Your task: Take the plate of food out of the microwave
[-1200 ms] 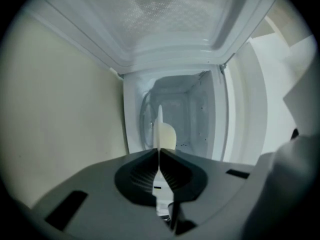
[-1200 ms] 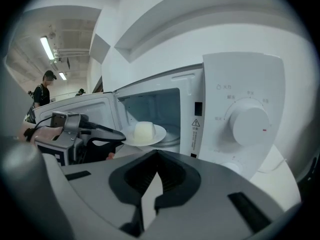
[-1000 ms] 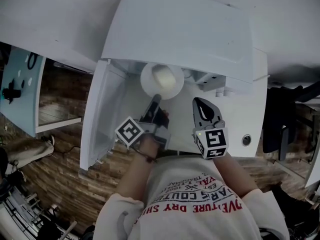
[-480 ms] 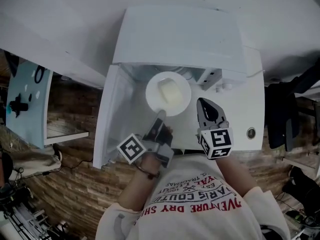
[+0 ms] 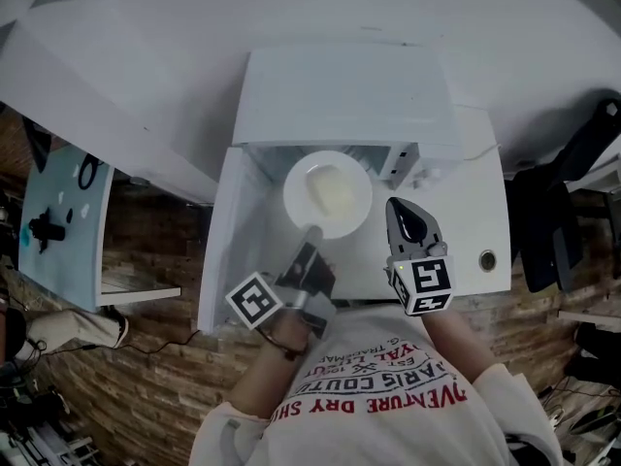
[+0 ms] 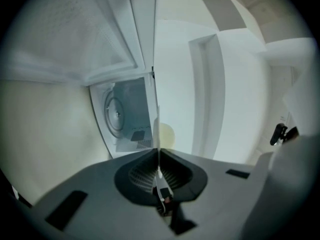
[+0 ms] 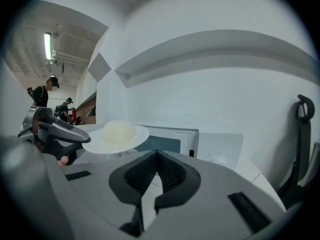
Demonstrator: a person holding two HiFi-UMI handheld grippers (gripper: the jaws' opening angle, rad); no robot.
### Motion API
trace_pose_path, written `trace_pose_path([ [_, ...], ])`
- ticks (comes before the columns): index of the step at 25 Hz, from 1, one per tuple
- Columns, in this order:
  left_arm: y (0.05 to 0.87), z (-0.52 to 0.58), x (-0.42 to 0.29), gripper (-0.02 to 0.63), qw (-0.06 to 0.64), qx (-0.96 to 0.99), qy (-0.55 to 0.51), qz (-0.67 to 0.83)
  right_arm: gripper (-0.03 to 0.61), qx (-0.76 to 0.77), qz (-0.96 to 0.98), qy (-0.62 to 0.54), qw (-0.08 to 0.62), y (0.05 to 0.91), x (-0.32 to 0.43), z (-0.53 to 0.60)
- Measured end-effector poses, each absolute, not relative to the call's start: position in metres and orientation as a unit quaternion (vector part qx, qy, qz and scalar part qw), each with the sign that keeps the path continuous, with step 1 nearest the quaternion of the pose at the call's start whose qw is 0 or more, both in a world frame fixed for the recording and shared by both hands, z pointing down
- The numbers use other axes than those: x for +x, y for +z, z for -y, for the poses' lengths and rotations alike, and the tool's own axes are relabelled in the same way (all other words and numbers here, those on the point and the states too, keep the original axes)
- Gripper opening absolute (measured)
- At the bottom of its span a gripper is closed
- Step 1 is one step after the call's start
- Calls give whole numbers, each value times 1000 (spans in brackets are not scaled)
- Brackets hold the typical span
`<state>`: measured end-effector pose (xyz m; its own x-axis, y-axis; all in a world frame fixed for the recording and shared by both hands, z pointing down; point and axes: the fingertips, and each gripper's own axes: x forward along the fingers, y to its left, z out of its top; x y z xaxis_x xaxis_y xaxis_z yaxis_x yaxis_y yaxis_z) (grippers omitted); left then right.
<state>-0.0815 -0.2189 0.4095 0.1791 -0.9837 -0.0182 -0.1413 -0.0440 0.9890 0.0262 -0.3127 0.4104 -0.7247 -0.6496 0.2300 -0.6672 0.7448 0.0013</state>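
The plate (image 5: 297, 184), with a pale mound of food (image 5: 335, 194) on it, is held in the air in front of the open microwave (image 5: 347, 90). The left tongs (image 5: 312, 233) are clamped on its near rim. The right tongs (image 5: 395, 205) sit just to the right of the plate, apart from it, pressed together with nothing between them.

The head view shows this from above: the plate ahead of both tongs, the microwave door (image 5: 225, 246) swung out left of the left tongs, and the white table (image 5: 475, 223) to the right.

The left gripper view shows the plate edge-on, as a thin white line running out from between the closed tips, with the food a yellowish bulge beside it. Beyond, it looks into the cavity, where the round turntable (image 6: 114, 115) lies bare.

The right gripper view shows the plate from the side, up and to the left of its tips, with the left tongs gripping the far rim. The microwave's window and control panel are behind. Far off at the left stand people (image 7: 41, 95) under a ceiling light (image 7: 48, 44).
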Motion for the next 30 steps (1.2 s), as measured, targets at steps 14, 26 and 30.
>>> trace_pose_path([
  [14, 388, 228, -85, 17, 481, 610, -428, 462, 3, 369, 926, 2, 85, 385, 27, 312],
  [26, 391, 230, -78, 17, 491, 611, -422, 455, 3, 377, 922, 13, 84, 390, 33, 316],
  [30, 392, 230, -76, 17, 496, 608, -424, 452, 3, 377, 922, 15, 86, 391, 34, 317],
])
